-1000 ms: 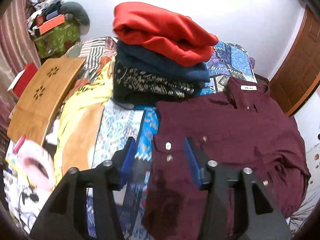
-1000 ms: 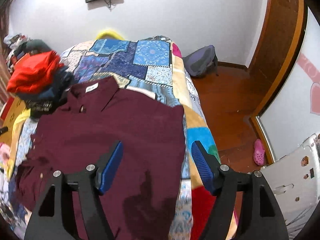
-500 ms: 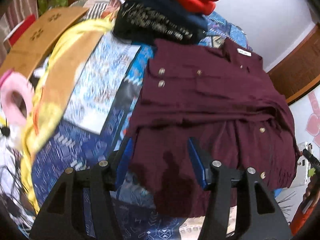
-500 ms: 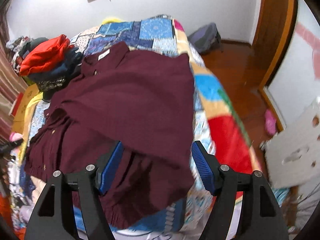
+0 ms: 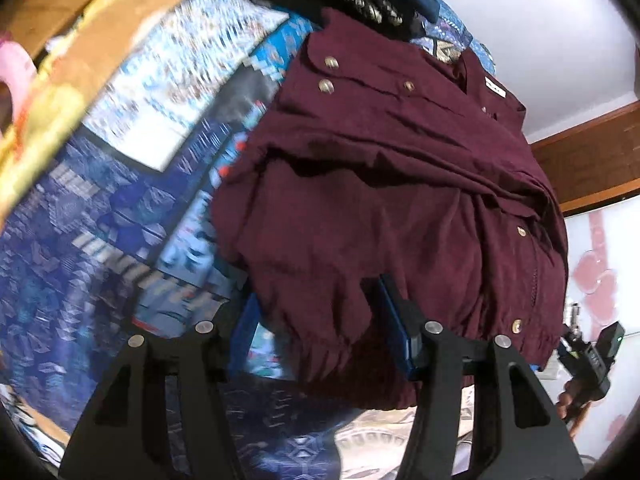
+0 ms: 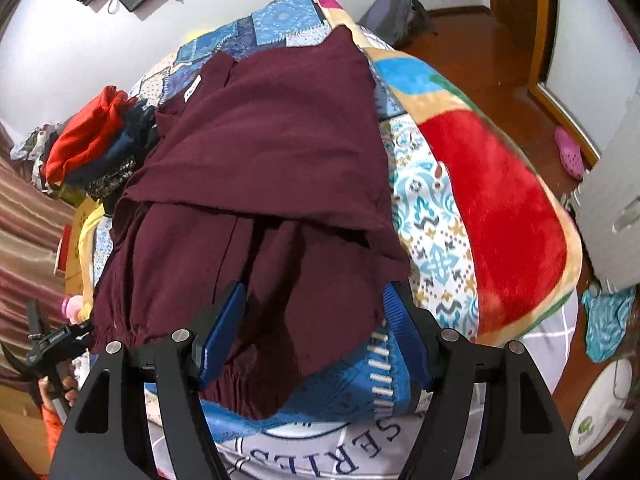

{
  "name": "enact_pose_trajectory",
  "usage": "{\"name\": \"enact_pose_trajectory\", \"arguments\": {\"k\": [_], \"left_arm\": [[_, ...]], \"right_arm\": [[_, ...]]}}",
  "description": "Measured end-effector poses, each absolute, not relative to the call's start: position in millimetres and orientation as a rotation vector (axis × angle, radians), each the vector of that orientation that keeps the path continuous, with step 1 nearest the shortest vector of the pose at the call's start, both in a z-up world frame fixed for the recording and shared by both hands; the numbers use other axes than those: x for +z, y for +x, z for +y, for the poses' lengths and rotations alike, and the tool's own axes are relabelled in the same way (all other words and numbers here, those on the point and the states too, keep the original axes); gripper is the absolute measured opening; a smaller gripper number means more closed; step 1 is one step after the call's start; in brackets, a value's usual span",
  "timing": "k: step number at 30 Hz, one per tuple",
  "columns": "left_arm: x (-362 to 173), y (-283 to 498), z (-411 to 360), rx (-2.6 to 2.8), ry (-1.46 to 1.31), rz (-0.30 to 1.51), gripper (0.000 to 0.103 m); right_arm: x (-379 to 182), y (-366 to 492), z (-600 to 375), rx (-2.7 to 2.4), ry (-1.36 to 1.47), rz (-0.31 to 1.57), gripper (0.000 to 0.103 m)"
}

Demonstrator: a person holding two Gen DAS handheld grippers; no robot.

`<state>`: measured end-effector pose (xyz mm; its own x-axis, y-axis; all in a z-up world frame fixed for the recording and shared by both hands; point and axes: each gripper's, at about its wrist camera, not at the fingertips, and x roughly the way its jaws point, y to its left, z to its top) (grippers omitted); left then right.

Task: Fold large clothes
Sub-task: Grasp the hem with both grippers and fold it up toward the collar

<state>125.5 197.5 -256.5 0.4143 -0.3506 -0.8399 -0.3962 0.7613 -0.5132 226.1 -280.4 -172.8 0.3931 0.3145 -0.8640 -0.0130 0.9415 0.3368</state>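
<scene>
A large maroon button shirt [image 5: 384,184] lies on the patchwork bed with both sides folded in over its body; it also shows in the right wrist view [image 6: 256,184]. Its white neck label [image 6: 193,89] faces the far end. My left gripper [image 5: 320,332] is open, its blue pads either side of the shirt's near left hem corner. My right gripper [image 6: 312,336] is open over the shirt's near right hem. Neither holds cloth.
A stack of folded clothes topped by a red one [image 6: 86,136] stands at the shirt's far left. Yellow cloth and a wooden board [image 5: 80,40] lie left. The bed's right edge drops to a wooden floor [image 6: 500,64]. The other gripper shows at far right [image 5: 588,356].
Both grippers have drawn back toward the near end of the bed and tipped down, from above the shirt's middle to its hem. Both stay open.
</scene>
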Motion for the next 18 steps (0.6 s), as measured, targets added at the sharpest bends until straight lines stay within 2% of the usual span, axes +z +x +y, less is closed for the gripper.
{"name": "enact_pose_trajectory", "arguments": {"k": [10, 11, 13, 14, 16, 17, 18], "left_arm": [[-249.5, 128.1, 187.3, -0.027, -0.726, 1.152, 0.057], [-248.2, 127.6, 186.8, -0.032, -0.724, 1.148, 0.056], [-244.0, 127.6, 184.5, -0.055, -0.723, 1.13, 0.047], [-241.2, 127.8, 183.3, -0.067, -0.72, 1.122, 0.046], [-231.8, 131.0, 179.7, -0.085, -0.687, 1.093, 0.039], [-225.8, 132.3, 178.7, -0.087, -0.669, 1.074, 0.036], [-220.2, 135.2, 177.8, -0.091, -0.655, 1.061, 0.034]], "right_arm": [[-196.8, 219.8, -289.0, 0.251, 0.521, 1.218, 0.068], [-198.2, 221.3, -287.2, 0.257, 0.547, 1.214, 0.071], [-196.5, 223.2, -280.0, 0.26, 0.536, 1.194, 0.071], [-193.9, 223.7, -274.4, 0.266, 0.512, 1.177, 0.071], [-187.6, 223.4, -264.9, 0.286, 0.478, 1.136, 0.066], [-185.4, 223.6, -261.3, 0.295, 0.467, 1.123, 0.057], [-182.8, 224.8, -257.7, 0.305, 0.454, 1.111, 0.042]]}}
